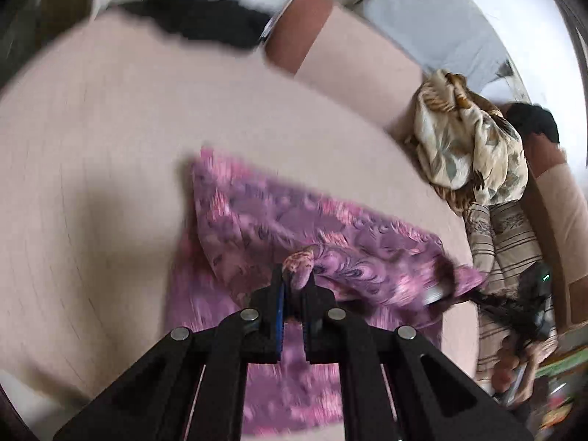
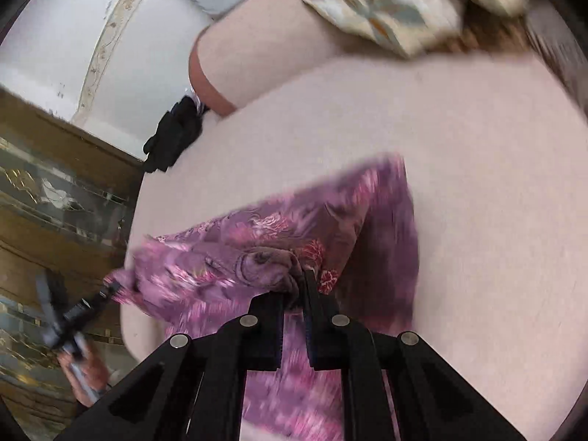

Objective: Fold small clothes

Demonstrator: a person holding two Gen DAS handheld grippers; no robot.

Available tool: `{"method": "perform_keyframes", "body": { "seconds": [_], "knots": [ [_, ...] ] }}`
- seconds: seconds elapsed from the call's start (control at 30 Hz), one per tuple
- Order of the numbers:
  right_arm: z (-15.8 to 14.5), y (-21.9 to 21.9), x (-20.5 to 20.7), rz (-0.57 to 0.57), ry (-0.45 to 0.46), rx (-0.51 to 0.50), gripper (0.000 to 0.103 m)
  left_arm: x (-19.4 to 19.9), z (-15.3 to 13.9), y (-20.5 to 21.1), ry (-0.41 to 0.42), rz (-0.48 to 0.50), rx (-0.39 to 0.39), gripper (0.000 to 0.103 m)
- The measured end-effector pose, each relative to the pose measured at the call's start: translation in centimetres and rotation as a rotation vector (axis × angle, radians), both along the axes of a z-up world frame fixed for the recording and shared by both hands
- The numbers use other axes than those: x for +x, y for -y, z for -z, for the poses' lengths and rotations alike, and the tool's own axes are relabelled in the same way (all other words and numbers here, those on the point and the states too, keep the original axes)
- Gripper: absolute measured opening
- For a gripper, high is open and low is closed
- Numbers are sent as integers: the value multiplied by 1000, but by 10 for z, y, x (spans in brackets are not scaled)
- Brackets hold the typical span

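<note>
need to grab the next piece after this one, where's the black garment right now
The black garment lies at the far edge of the beige cushion, upper left in the left wrist view, beside the brown bolster end, beyond the purple cloth.

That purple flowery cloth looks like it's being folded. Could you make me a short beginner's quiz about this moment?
1. True or false: the left hand-held gripper is pinching the purple floral cloth.
2. What does the right hand-held gripper hold? A) the beige patterned garment B) the purple floral cloth C) nothing
3. Fill in: the cloth lies on a pale pink ____.

Key: 1 true; 2 B; 3 cushion (sofa seat).
</note>
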State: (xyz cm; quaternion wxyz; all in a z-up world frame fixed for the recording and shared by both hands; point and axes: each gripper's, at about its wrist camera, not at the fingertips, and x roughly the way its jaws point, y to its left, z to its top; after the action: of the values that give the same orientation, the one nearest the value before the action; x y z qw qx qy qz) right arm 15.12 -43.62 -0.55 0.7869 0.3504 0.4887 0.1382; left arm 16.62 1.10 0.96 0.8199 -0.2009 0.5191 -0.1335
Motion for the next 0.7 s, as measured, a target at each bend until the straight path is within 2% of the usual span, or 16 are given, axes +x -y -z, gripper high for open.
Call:
{"method": "perform_keyframes", "body": {
  "seconds": [0.03, 0.07, 0.1, 0.13, 0.17, 0.23, 0.33, 0.37, 0.43, 0.5, 0.53, 0.57, 0.63, 0.7],
  "knots": [
    [16, -5, -12, 24, -42, 19, 10, -12, 19, -2, -26, -20, -6, 7],
    [29, -11, -18, 30, -90, 8, 10, -20, 31, -4, -48, -40, 21, 7],
    [47, -17, -25, 30, -149, -40, 10, -29, 45, -6, -96, -63, 55, 7],
    [55, -18, -28, 28, -170, -62, 10, -37, 57, -6, -139, -70, 66, 7],
    [64, -19, -32, 26, -196, -82, 10, -39, 62, -7, -150, -71, 71, 7],
    [70, -8, -40, 45, -194, -54, 7, -44, 58, -2, -127, -51, 110, 8],
    [72, 1, -54, 74, -193, -23, 4, -55, 44, 2, -67, -34, 126, 8],
    [74, 0, -62, 84, -205, -30, 4, -59, 42, 2, -52, -34, 142, 11],
    [78, -5, -80, 94, -240, -81, 4, -64, 48, 0, -87, -27, 172, 13],
    [81, -6, -99, 135, -250, -113, 5, -75, 48, -4, -107, -11, 169, 19],
    [81, -3, -109, 166, -247, -105, 13, -81, 47, -10, -96, -9, 161, 23],
    [81, 3, -116, 188, -231, -82, 24, -88, 44, -15, -83, -11, 142, 32],
    [71, 6, -128, 236, -160, 36, 65, -99, 39, -27, -55, -39, 84, 46],
    [58, 0, -135, 230, -82, 93, 71, -102, 39, -35, -47, -61, 47, 51]
  ]
}}
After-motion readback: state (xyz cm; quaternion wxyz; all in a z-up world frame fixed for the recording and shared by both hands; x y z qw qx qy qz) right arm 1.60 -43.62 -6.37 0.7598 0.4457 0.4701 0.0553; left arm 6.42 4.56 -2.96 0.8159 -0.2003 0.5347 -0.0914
